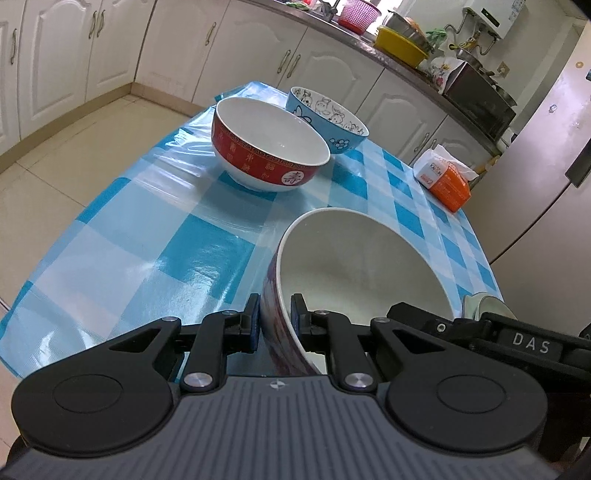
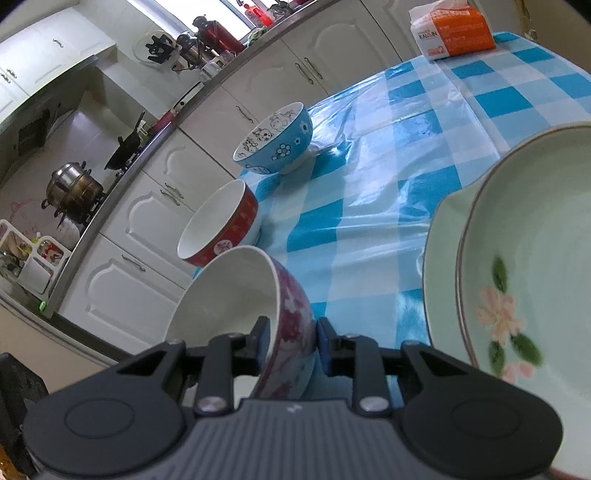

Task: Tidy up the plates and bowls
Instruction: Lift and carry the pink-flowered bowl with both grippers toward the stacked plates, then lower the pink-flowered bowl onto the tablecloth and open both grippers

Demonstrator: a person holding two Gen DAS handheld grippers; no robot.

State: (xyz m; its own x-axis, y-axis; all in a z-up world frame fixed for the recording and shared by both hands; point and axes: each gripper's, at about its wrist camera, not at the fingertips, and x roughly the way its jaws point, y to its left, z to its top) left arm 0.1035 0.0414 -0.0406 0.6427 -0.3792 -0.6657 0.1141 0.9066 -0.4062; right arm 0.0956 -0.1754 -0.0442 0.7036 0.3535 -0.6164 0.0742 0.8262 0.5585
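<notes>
Floral bowl [image 1: 362, 266] with pink blossoms outside and plain white inside, low over the blue-and-white checked tablecloth [image 1: 147, 229] near the front edge of the surface, tilted; no telling whether its foot touches the cloth. Gripped at the near wall by the left gripper [image 1: 276, 321], narrowed down onto the rim, with one blue-padded finger outside on the pattern and the other inside on the white glaze. Gripped likewise by the right gripper [image 2: 293, 341], set narrow across the wall of the same bowl farther round to the right, one finger inside and one outside. Just right of the floral bowl, close but apart from it, a pale green plate [image 2: 517, 277] with a pink flower and green leaves painted inside, a second pale green rim showing beneath it. Beyond the floral bowl and somewhat to the left, a red bowl [image 1: 258, 162] with gold characters and a white inside, upright on the cloth. Farther beyond the floral bowl, a blue bowl [image 1: 340, 140] with cartoon animals round its inner rim. Well beyond the floral bowl to the right, at the far corner of the surface, an orange-and-white tissue pack [image 1: 443, 177]. Behind all this, well away from the floral bowl, white kitchen cabinets [image 1: 55, 55] under a dark counter carrying a yellow basin [image 1: 400, 46], a pink basket [image 1: 358, 13] and a steel steamer pot [image 2: 74, 188].
</notes>
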